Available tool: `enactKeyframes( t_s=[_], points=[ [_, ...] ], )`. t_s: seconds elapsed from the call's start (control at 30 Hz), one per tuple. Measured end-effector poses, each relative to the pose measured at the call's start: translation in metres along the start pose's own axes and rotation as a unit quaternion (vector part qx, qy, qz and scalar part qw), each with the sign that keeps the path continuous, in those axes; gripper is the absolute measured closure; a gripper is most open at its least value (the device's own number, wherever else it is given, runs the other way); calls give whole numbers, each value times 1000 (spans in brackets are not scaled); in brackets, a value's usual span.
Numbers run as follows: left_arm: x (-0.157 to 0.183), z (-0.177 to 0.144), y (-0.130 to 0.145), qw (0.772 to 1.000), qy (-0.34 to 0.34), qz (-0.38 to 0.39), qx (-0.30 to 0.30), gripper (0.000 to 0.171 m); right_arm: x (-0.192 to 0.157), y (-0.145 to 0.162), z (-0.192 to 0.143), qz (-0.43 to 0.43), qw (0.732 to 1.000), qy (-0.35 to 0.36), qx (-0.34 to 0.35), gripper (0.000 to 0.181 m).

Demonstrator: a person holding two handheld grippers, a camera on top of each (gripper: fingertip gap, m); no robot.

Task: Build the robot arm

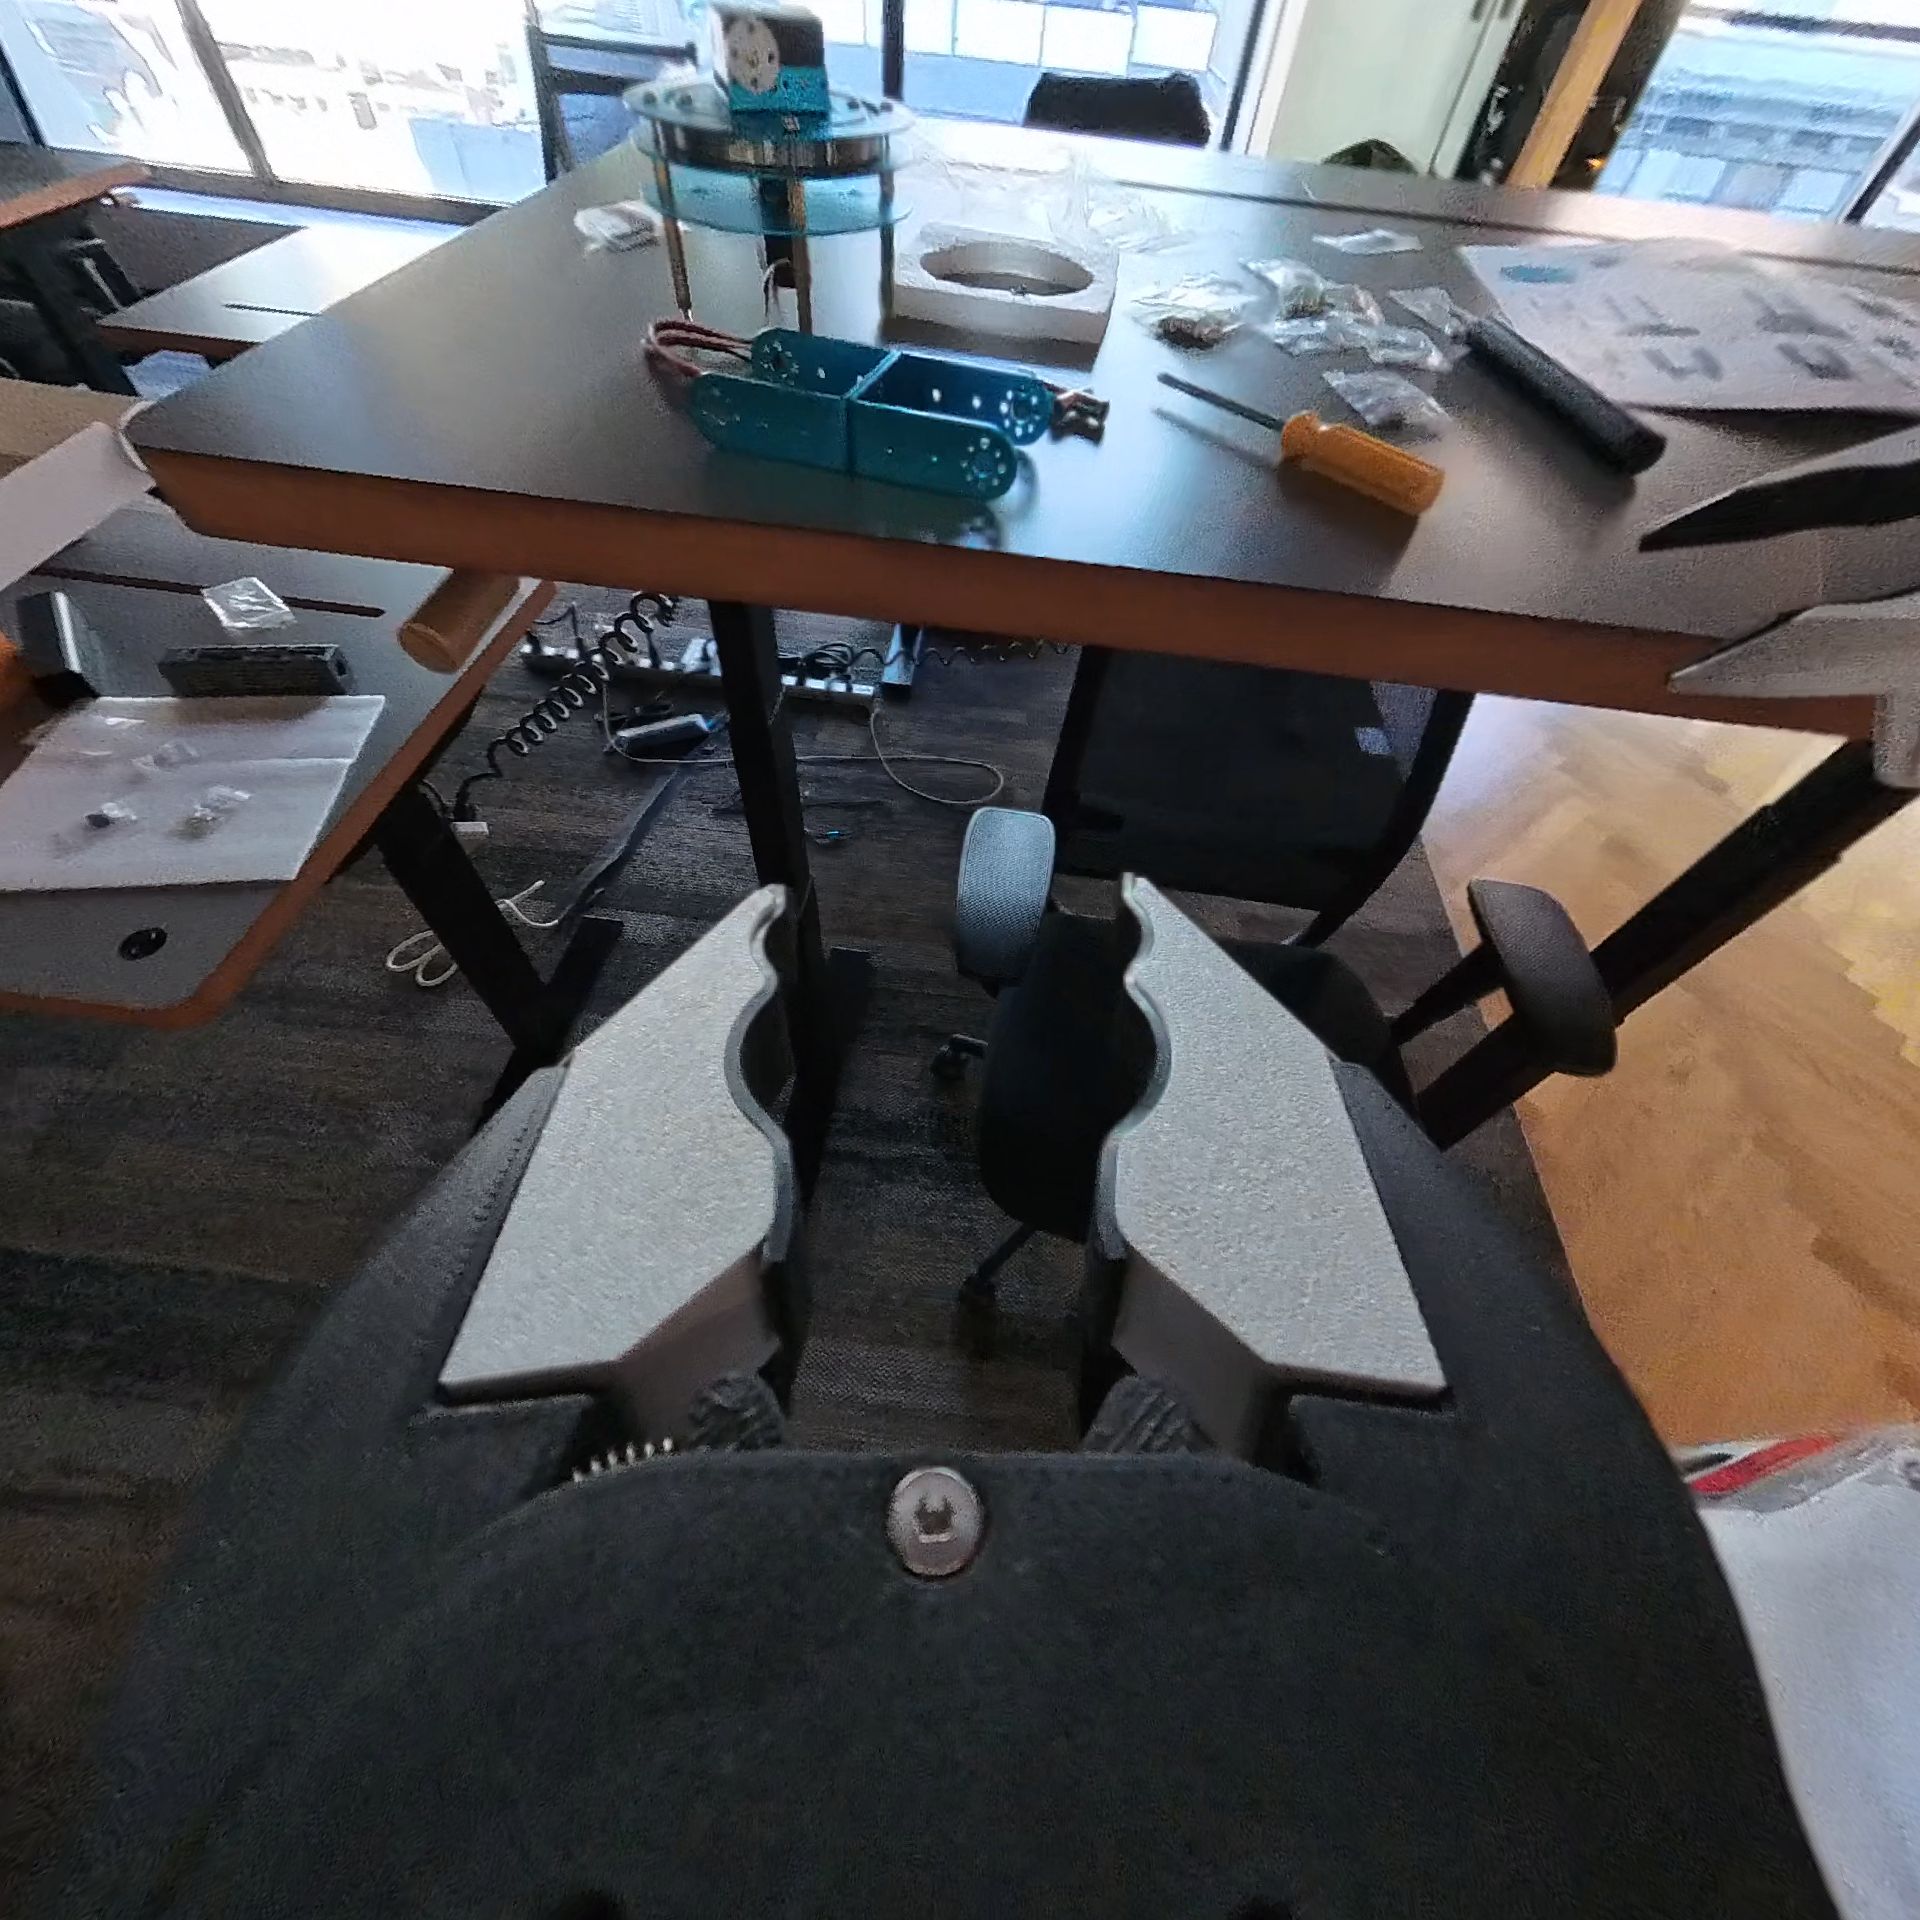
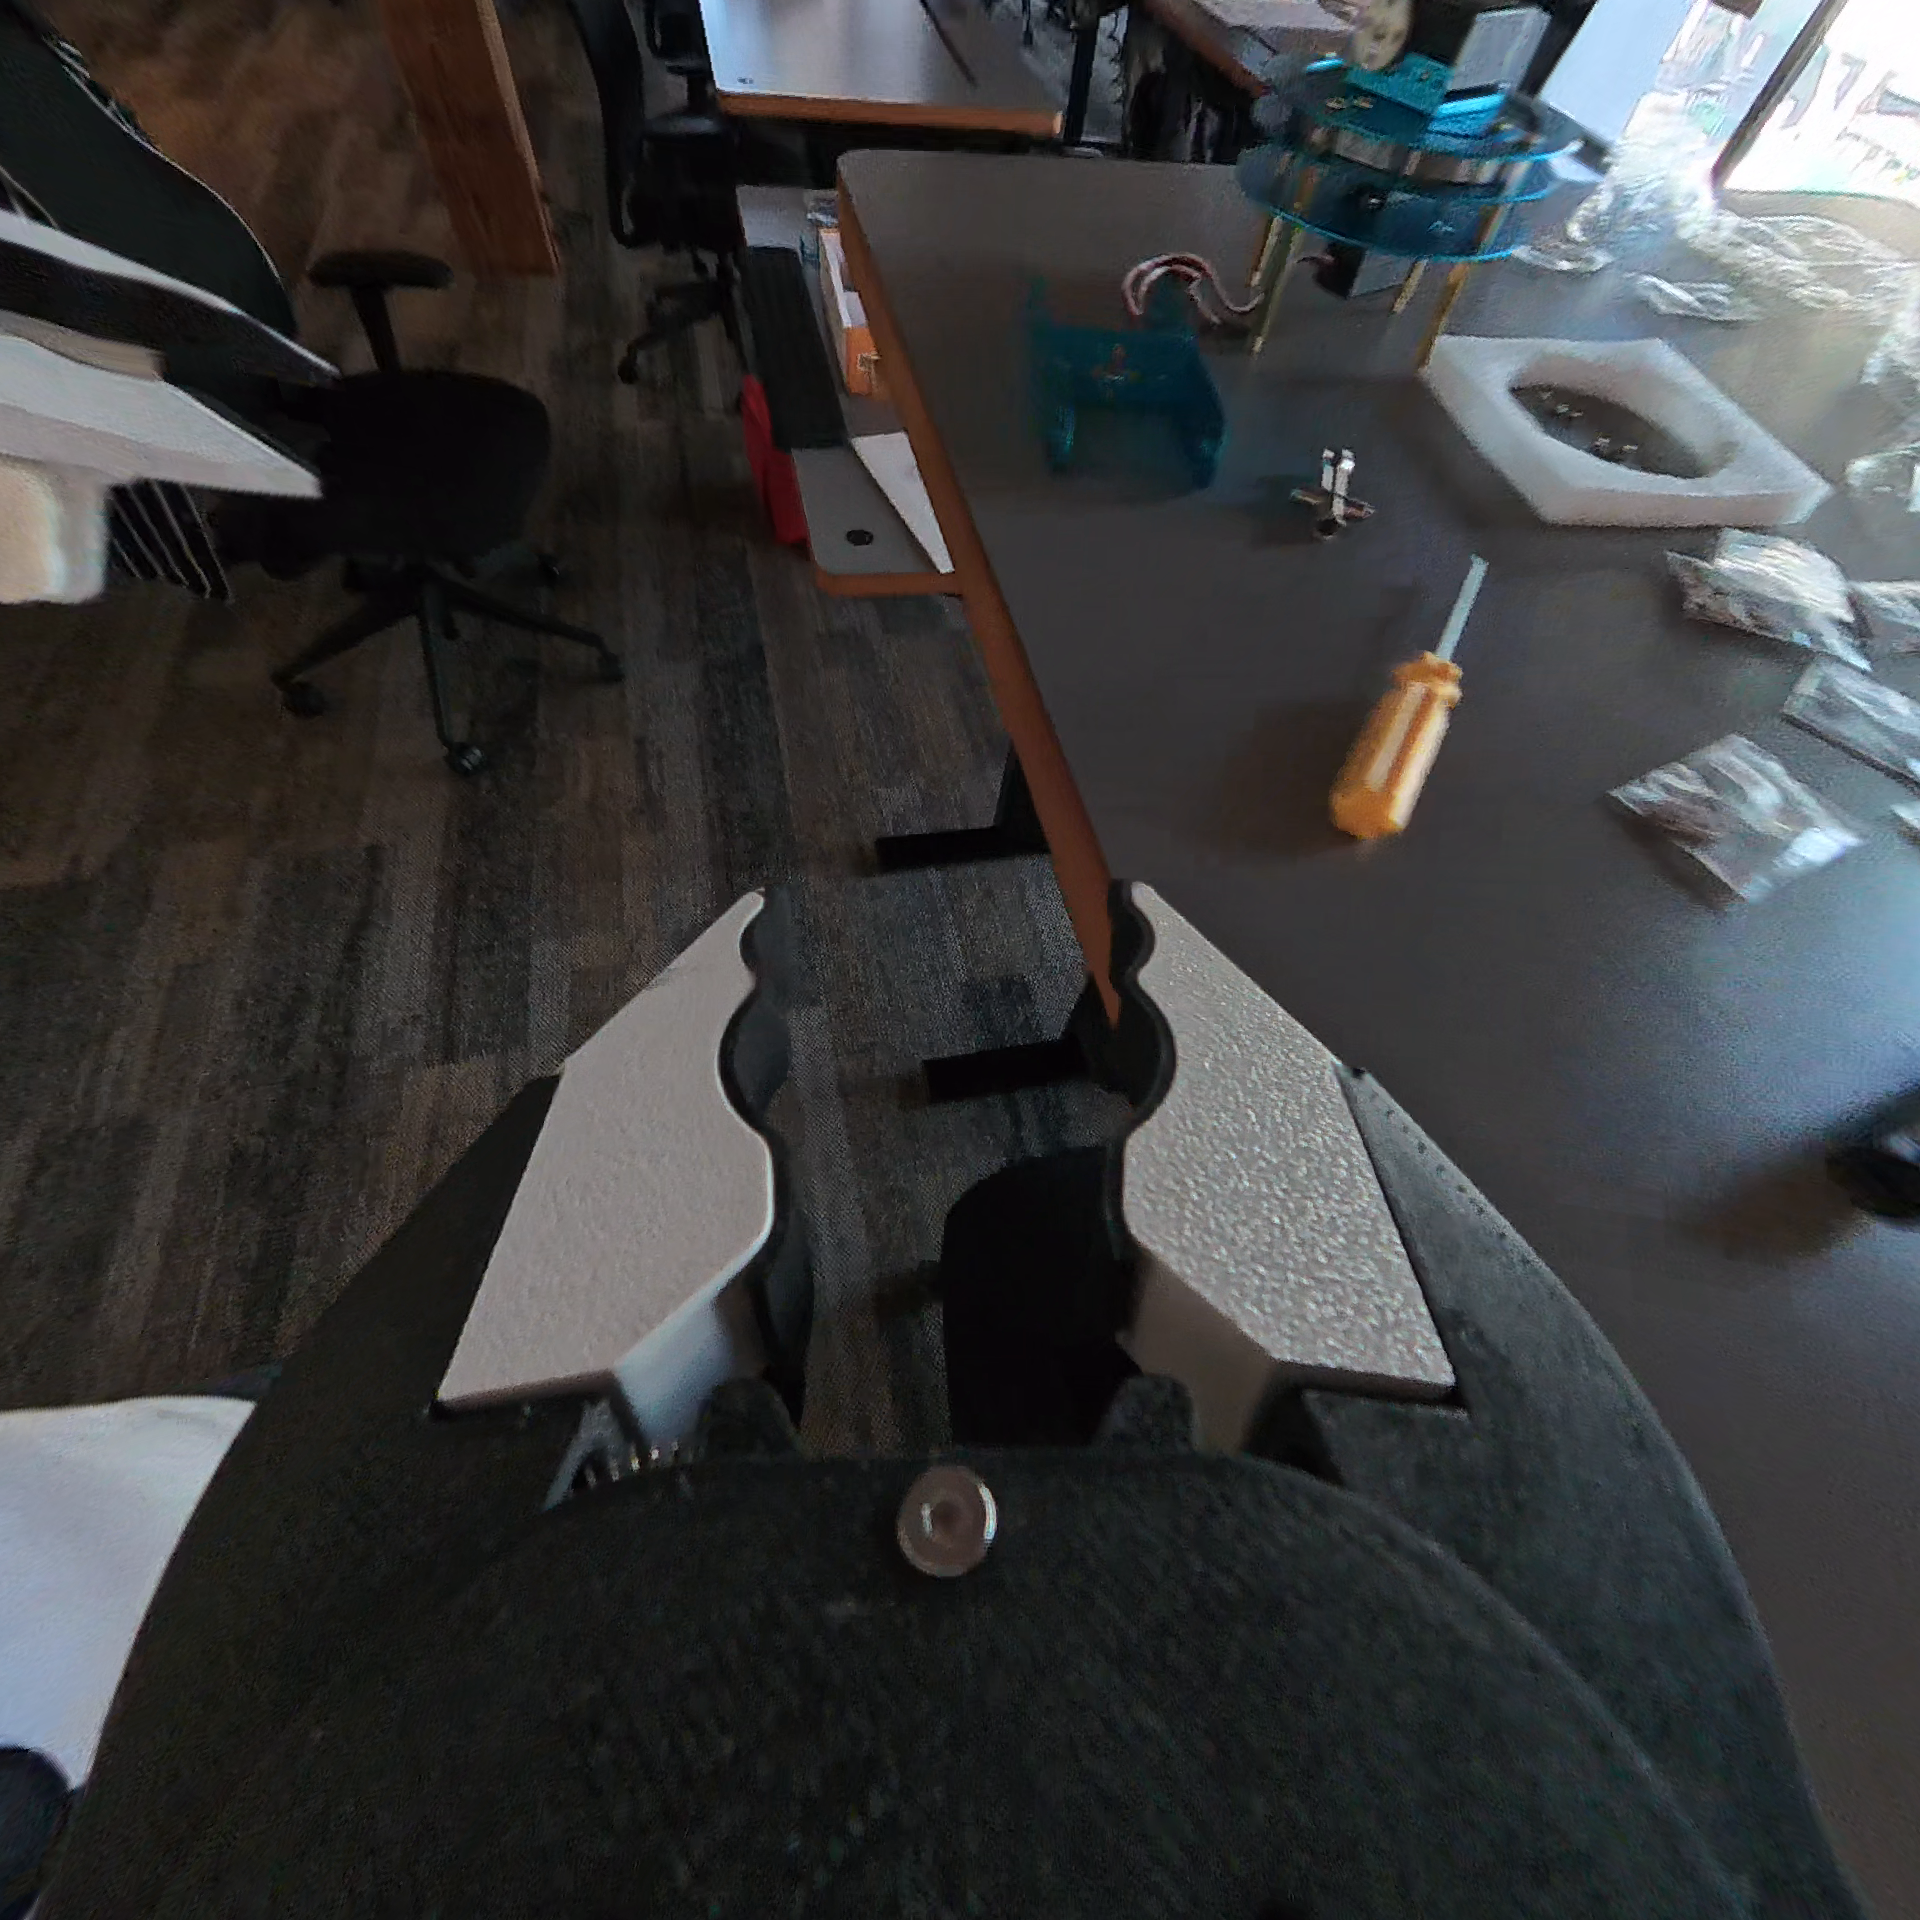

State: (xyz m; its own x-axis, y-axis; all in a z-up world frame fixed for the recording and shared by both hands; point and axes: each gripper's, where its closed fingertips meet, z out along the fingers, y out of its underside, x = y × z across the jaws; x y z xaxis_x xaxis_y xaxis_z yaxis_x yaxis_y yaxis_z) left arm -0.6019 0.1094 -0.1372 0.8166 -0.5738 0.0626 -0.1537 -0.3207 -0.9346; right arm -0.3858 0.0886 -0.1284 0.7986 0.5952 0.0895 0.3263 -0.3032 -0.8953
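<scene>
The left tongs (image 1: 951,925) were spread wide and held nothing, hanging below and in front of the desk (image 1: 520,343), over the carpeted floor (image 1: 260,1143) and an office chair (image 1: 1049,1091) pushed under the desk's edge. The right tongs (image 2: 945,925) were also wide and empty, poised just at the desk's near corner, the right finger over its surface and the left over the floor. Neither touched anything.

Nearest to the right tongs lay a screwdriver (image 2: 1397,743) with an orange handle, flat on the desk, shaft pointing away. Beyond the screwdriver sat a blue metal bracket (image 2: 1127,390), two perforated U-shaped pieces joined end to end, with red and white wires trailing from it. Behind the bracket stood a round tiered platform (image 1: 769,166) on slim legs, carrying a small blue-mounted motor. Right of the platform was a white foam block (image 2: 1621,442) with a round hollow, and right of the screwdriver several small clear bags of hardware (image 2: 1735,821) and a black cylindrical handle (image 1: 1564,390).

The bracket lay apart from the platform, unattached, and the bags looked unopened.
</scene>
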Motion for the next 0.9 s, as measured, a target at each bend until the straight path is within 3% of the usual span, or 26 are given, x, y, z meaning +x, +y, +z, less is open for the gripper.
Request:
enactKeyframes(
  t_s=[0.23, 0.37, 0.43, 0.5, 0.57, 0.63, 0.7, 0.8, 0.9],
  points=[
    [-55, 70, -21, 991, 127, 41, -31, 115, -22, -39, 86, 38, 999, -18, 29, 126],
    [-81, 102, -38, 985, 147, 91, -17, 125, 0, -48, 113, 14, 997, 67, 45, 127],
    [-77, 114, -56, 977, 188, 104, 5, 135, 6, -53, 119, 13, 995, 92, 44, 127],
    [-71, 125, -73, 965, 225, 134, 30, 165, 11, -62, 127, -5, 995, 95, 38, 126],
    [-71, 139, -87, 956, 245, 152, 45, 171, 26, -75, 138, -36, 994, 105, 20, 119],
    [-72, 151, -98, 952, 266, 143, 56, 171, 41, -93, 158, -51, 994, 101, 5, 111],
    [-73, 162, -108, 952, 276, 114, 69, 157, 52, -101, 183, -55, 995, 81, -33, 103],
    [-72, 172, -110, 950, 291, 85, 77, 138, 63, -84, 212, -49, 990, 61, -118, 97],
    [-66, 176, -106, 935, 319, 122, 93, 136, 60, -75, 223, -27, 990, 38, -135, 105]
  ],
)
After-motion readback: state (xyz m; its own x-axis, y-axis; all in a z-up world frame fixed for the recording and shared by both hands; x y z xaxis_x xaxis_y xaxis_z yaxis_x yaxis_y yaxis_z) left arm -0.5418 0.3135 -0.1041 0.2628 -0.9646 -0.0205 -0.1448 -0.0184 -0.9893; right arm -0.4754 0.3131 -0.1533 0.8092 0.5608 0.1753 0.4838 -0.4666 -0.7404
